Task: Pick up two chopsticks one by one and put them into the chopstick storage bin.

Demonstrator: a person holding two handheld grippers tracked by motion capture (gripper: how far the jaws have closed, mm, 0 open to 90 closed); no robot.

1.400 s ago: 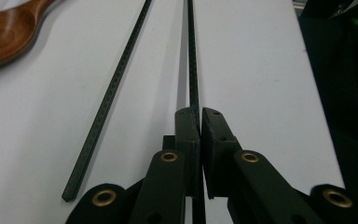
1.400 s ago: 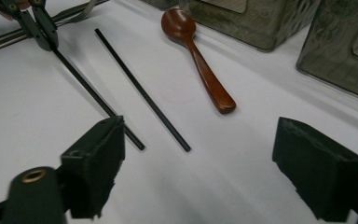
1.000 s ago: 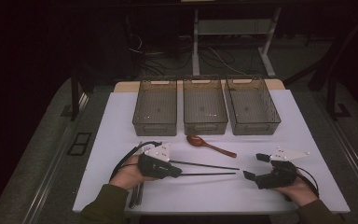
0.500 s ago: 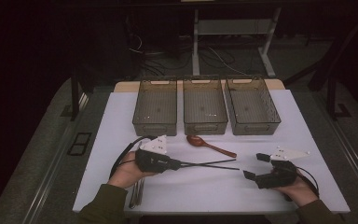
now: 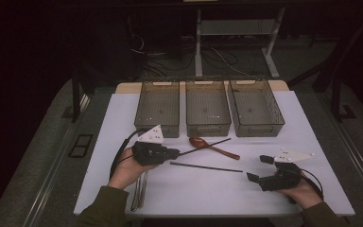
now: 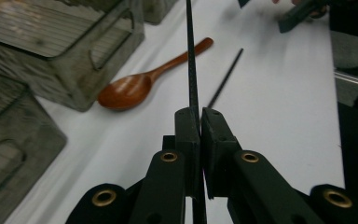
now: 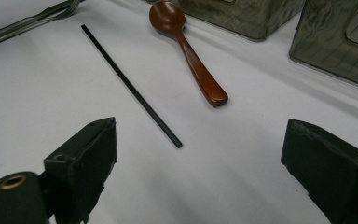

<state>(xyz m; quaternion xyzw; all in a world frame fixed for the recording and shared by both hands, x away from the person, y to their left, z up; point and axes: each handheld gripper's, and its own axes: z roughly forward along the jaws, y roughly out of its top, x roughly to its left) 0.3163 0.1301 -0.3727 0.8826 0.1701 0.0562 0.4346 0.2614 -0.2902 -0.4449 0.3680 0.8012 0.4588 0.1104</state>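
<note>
My left gripper [image 5: 172, 152] [image 6: 199, 114] is shut on a thin black chopstick [image 5: 203, 146] [image 6: 191, 56], lifted and angled up to the right over a brown wooden spoon [image 5: 213, 146] [image 6: 137, 86] [image 7: 186, 44]. A second black chopstick [image 5: 206, 167] [image 6: 226, 77] [image 7: 130, 86] lies flat on the white table in front of the spoon. My right gripper [image 5: 256, 169] [image 7: 198, 158] stands open low over the table at the right, just right of that chopstick's end, with nothing between its jaws.
Three clear plastic bins [image 5: 159, 107] [image 5: 207, 106] [image 5: 256, 106] stand in a row at the back of the white table top [image 5: 208, 194]. Metal cutlery [image 5: 141, 189] [image 7: 28, 23] lies by the left forearm near the front edge.
The left gripper has lifted one chopstick and swung its far end up toward the bins, over the spoon. The other chopstick stays on the table. The right gripper has barely moved.
</note>
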